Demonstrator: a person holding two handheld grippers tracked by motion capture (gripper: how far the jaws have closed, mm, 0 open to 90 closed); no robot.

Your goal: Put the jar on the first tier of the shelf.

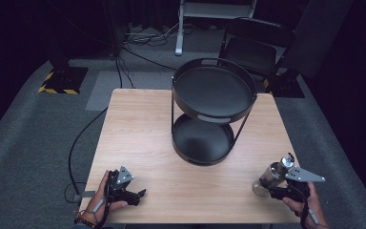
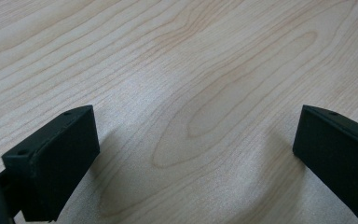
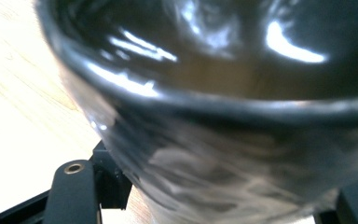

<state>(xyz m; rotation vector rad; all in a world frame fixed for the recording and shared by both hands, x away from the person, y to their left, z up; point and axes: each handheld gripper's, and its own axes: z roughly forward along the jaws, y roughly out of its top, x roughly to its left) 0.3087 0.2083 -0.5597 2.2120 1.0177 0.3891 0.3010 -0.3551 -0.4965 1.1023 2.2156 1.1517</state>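
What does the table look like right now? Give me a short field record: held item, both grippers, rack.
held item: clear glass bottle with a dark pump top, lying tilted
right gripper: shut on the bottle, near the table's right front corner
left gripper: open, nothing between its jaws, low over the light wooden table
rack: black two-tier round tray stand, both tiers bare

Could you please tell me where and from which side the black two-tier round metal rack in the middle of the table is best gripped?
I would take the black two-tier round metal rack by the slot handle in the near rim of its top tray, coming from the person's side with the open left tongs. The rim is thin and upright there, and the slot should let one tip pass through; the trays look too wide to span.
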